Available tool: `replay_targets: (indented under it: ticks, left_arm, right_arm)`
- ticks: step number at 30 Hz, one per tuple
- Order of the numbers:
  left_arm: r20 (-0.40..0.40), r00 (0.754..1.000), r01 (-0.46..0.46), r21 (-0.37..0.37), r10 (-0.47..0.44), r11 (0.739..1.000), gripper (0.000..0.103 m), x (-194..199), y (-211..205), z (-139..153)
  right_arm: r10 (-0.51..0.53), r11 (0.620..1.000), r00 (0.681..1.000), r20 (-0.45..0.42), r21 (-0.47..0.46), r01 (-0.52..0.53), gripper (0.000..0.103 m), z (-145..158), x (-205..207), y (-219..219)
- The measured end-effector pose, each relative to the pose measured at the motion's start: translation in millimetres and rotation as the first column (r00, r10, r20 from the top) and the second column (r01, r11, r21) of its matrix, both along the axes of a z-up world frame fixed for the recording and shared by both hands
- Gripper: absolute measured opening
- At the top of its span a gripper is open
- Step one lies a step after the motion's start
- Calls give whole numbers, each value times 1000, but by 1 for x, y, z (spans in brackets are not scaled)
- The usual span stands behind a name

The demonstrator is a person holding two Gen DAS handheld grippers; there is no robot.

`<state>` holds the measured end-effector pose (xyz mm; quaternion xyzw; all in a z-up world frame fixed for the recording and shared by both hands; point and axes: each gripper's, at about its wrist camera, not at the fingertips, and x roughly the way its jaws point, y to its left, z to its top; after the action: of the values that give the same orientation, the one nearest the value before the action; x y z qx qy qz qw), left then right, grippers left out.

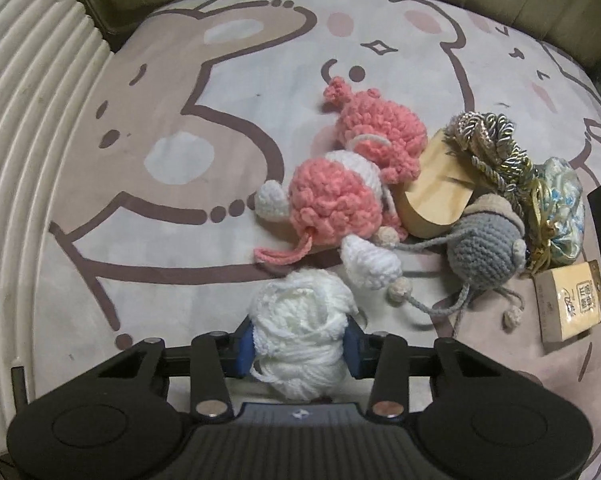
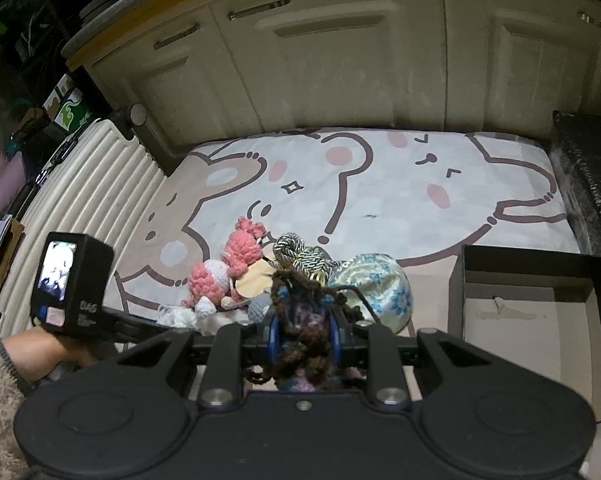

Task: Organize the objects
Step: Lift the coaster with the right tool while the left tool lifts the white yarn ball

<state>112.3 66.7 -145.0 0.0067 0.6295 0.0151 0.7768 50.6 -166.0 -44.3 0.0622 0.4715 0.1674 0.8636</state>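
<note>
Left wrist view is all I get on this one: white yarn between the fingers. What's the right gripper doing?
Observer: The right gripper is shut on a dark brown yarn bundle.
Operator: Anywhere to put things?
Observer: An open black box sits on the mat's right side, nothing visible inside.
Operator: What's behind the mat?
Observer: Cream cabinet doors with bar handles.

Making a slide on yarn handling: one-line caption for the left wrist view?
Left gripper clamps a white yarn ball on the cartoon mat, beside pink crochet toys.
</note>
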Motion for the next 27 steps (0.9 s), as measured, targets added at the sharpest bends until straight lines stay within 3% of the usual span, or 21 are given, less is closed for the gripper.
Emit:
replay_targets:
  ticks: [4,6,9,18,27]
  left_arm:
    - [51,998,-27,-8,27,1000,44,-10,9,19]
    - [94,996,-9,22,7,1000,44,-16,10,33]
    - [144,989,-19,-6,19,1000,44,-26,13,54]
    - [321,947,24,-39,-10,999,44,-52,-11,112]
    - [402,915,60,-52,-34,997,44,-67,-37,138]
  right_arm:
    - [-7,1000,1000,22,6,7,25,4,-2,1]
    - [-6,1000,999,47,-1,6,25,7,-5,2]
    - [-12,1000,997,72,-5,13,25,13,-9,4]
    - [-20,1000,992,128,-20,23,25,23,-18,2]
    - [-49,998,986,161,-22,53,25,25,-20,-8]
